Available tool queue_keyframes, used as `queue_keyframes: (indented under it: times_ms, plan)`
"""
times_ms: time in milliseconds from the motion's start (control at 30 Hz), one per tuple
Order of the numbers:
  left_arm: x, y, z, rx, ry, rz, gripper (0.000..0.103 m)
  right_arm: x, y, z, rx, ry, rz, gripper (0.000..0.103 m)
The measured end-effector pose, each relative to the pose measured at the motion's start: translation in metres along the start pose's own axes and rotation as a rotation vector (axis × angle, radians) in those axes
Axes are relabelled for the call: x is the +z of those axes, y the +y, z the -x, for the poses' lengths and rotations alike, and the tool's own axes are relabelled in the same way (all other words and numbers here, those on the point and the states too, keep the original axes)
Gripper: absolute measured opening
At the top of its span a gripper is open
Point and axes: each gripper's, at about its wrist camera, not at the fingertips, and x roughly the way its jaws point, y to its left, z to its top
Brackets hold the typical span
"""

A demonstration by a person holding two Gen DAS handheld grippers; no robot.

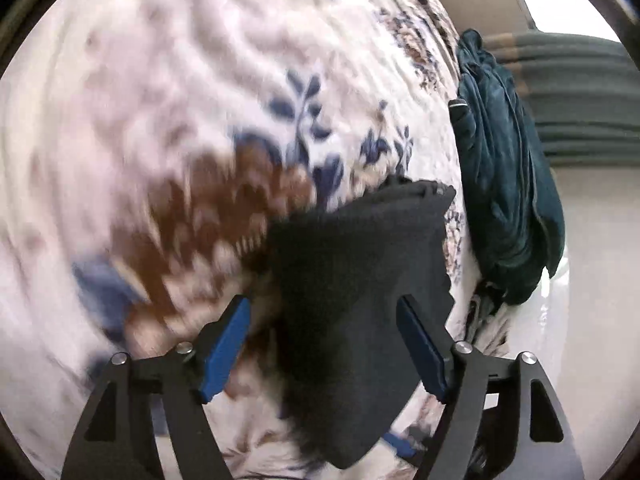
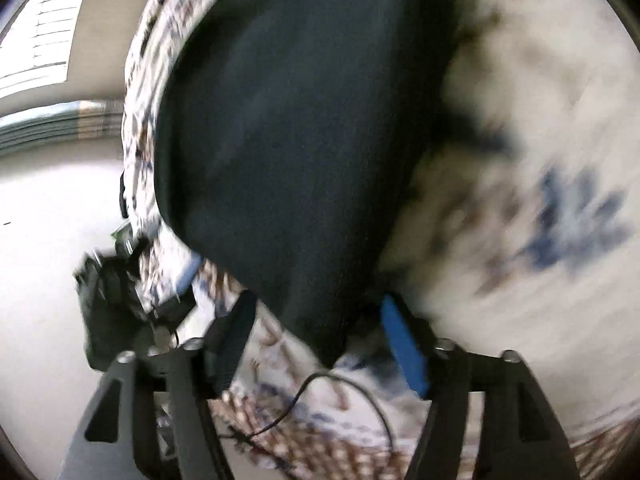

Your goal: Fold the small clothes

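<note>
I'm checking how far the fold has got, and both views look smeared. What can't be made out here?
- Dark garment: its kind and fold state; left wrist view cuts it off at the bottom.
- Same garment, right wrist view: motion blur hides its edges.
- Floral bedcover: pattern smeared.
- Teal cloth: bunched up, shape unclear.
- Black object beside the bed: blurred, unidentifiable.

White quilted bedspread with blue and brown floral print. A thin black cable lies on it. Pale glossy floor beside.

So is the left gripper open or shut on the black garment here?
Open: the left gripper has its blue pads apart, and the black garment lies between them, unpinched.
</note>
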Motion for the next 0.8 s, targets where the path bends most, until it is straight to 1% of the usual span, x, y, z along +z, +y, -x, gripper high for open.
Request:
queue_keyframes:
  times_ms: [33, 100, 167, 233, 300, 367, 400, 433, 467, 500, 533, 600, 667, 700, 767, 800]
  plan:
    - [-0.007, 0.003, -0.004, -0.021, 0.0, 0.027, 0.074, 0.018, -0.008, 0.015, -0.01, -0.048, -0.009, 0.071]
    - [-0.024, 0.006, -0.019, -0.029, 0.008, 0.07, 0.074, 0.049, -0.02, 0.027, -0.014, -0.102, -0.039, 0.073]
    - [-0.037, 0.009, -0.032, -0.039, 0.004, 0.102, 0.074, 0.088, -0.04, 0.033, -0.017, -0.16, -0.082, 0.073]
    - [-0.046, 0.005, -0.042, -0.05, -0.015, 0.11, 0.074, 0.123, -0.058, 0.033, -0.007, -0.186, -0.132, 0.073]
    - [-0.052, -0.004, -0.051, -0.036, -0.035, 0.088, 0.074, 0.158, -0.069, 0.024, 0.023, -0.175, -0.163, 0.073]
    - [-0.055, -0.009, -0.057, -0.027, -0.046, 0.072, 0.074, 0.18, -0.072, 0.006, 0.041, -0.136, -0.189, 0.073]
    - [-0.055, -0.012, -0.058, -0.015, -0.063, 0.059, 0.072, 0.186, -0.075, -0.001, 0.058, -0.124, -0.194, 0.073]
    - [-0.055, -0.015, -0.059, -0.013, -0.084, 0.047, 0.068, 0.189, -0.073, -0.004, 0.067, -0.135, -0.188, 0.072]
    - [-0.055, -0.018, -0.058, -0.012, -0.102, 0.033, 0.058, 0.188, -0.07, -0.004, 0.07, -0.148, -0.169, 0.068]
    - [-0.052, -0.021, -0.058, 0.022, -0.109, 0.006, 0.034, 0.185, -0.064, -0.002, 0.058, -0.153, -0.14, 0.032]
    - [-0.048, -0.023, -0.055, 0.024, -0.108, -0.017, 0.028, 0.18, -0.059, 0.0, 0.053, -0.157, -0.116, 0.021]
    - [-0.04, -0.026, -0.048, 0.033, -0.098, -0.043, 0.025, 0.165, -0.052, 0.011, 0.066, -0.195, -0.097, 0.021]
    - [-0.021, -0.033, -0.038, 0.044, -0.075, -0.093, 0.024, 0.144, -0.049, 0.019, 0.075, -0.203, -0.115, 0.02]
    - [-0.013, -0.035, -0.033, 0.053, -0.07, -0.117, 0.024, 0.132, -0.047, 0.021, 0.073, -0.199, -0.12, 0.02]
    - [0.015, -0.041, -0.026, 0.079, -0.045, -0.192, 0.024, 0.097, -0.048, 0.024, 0.076, -0.169, -0.139, 0.02]
    - [0.031, -0.043, -0.026, 0.107, -0.015, -0.234, 0.029, 0.082, -0.049, 0.02, 0.071, -0.14, -0.149, 0.02]
